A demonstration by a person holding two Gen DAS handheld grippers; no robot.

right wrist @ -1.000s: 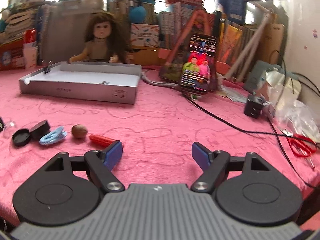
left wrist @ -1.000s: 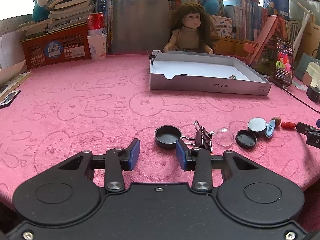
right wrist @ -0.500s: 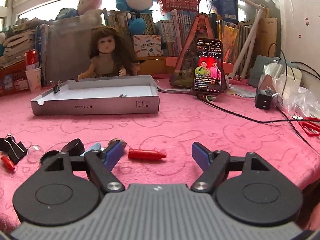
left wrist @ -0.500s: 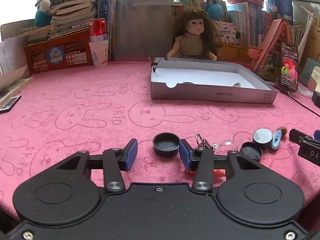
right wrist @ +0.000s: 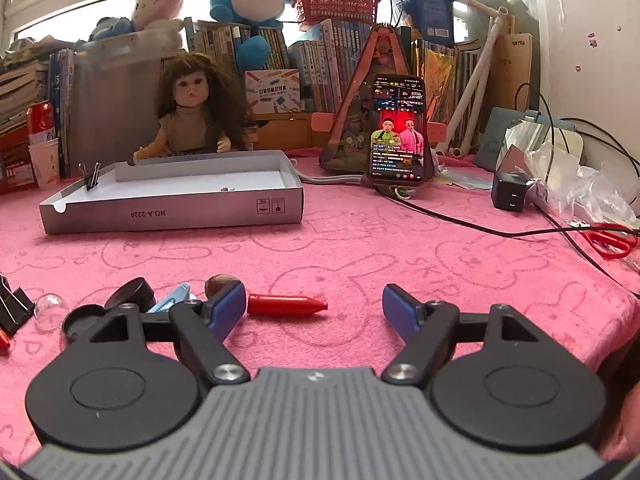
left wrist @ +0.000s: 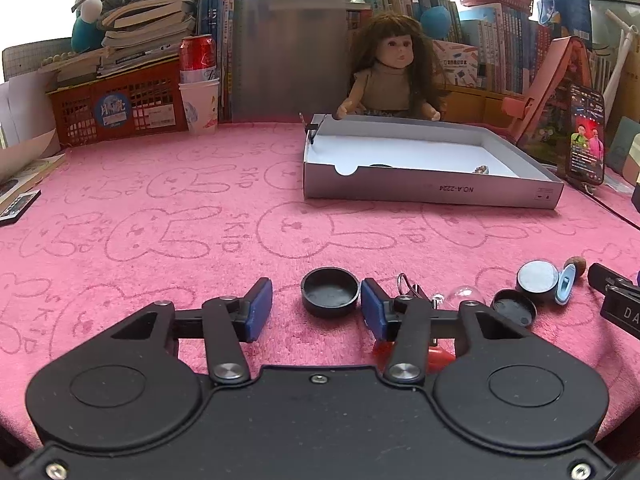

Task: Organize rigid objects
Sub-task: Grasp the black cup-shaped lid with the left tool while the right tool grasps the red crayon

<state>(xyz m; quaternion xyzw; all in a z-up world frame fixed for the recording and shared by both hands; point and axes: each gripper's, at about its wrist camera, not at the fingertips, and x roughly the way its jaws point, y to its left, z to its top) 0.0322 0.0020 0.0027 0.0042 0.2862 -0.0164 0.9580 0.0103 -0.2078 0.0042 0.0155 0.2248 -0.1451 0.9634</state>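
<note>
Small parts near, grey box (left wrist: 428, 194) far, on pink cloth.
Left view: left gripper (left wrist: 316, 308) opening wider than earlier, unpressed round black cap (left wrist: 330, 295) between pads. Right view: right gripper (right wrist: 314, 306) closing, spread, red crayon (right wrist: 286, 305) now between its fingers, untouched.

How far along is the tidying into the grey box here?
Early. The grey box holds only a binder clip on its wall and a small item or two. Neither the left gripper, opening beside the black cap, nor the right gripper, closing around the red crayon, holds anything. Caps, nut and clips remain.
</note>
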